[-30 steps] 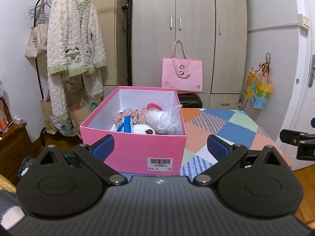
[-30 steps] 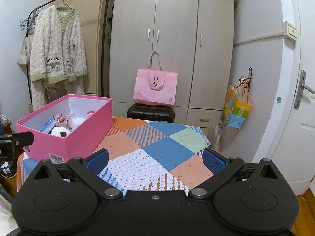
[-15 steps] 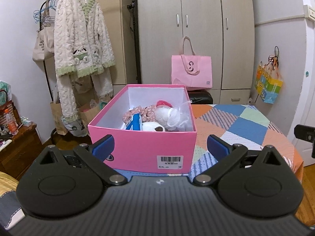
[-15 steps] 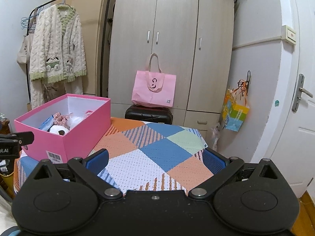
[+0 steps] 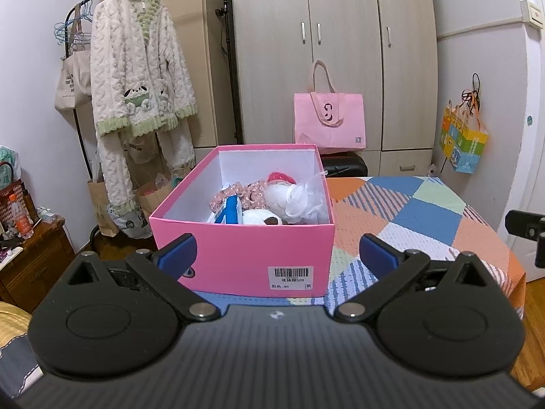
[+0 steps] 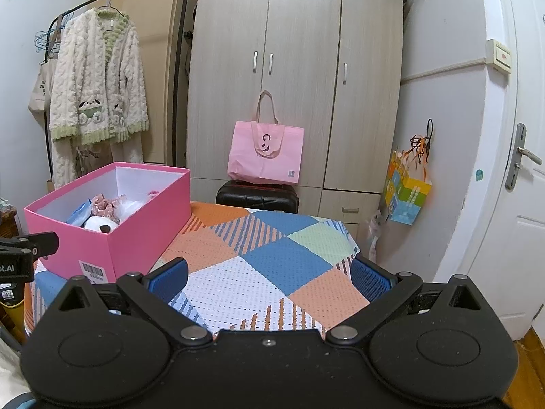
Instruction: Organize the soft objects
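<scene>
Left gripper [image 5: 277, 254]: one; blue fingers [image 5: 177, 252] spread wide, empty, at lower centre of the left view, either side of the box's near wall without touching it.
Right gripper [image 6: 269, 277]: one; fingers [image 6: 369, 277] spread wide, empty, low in the right view over the bare cloth.
Box [image 5: 238, 259]: one, pink, open-topped, on the table; centre of the left view, left middle of the right view [image 6: 146, 214]; barcode label on its near wall.
Soft things [image 5: 269, 201]: all lie inside the box; about five can be told apart: a white plush, a floral scrunchie, a red-topped white piece, a white mesh puff, a blue-and-white pack; an exact count I cannot tell.
Cloth [image 6: 272, 255]: one patchwork cover, orange, blue, green and white, over the table.
Behind: one wardrobe [image 6: 296, 78]; one pink bag [image 6: 265, 151] on a black case [image 6: 257, 197]; one fleecy robe [image 5: 136, 78] on a rack, upper left.
Right edge: one door [image 6: 521, 204]; one coloured bag [image 6: 407, 194] on a hook.
In the way: the box's near wall hides the lower parts of its contents.
</scene>
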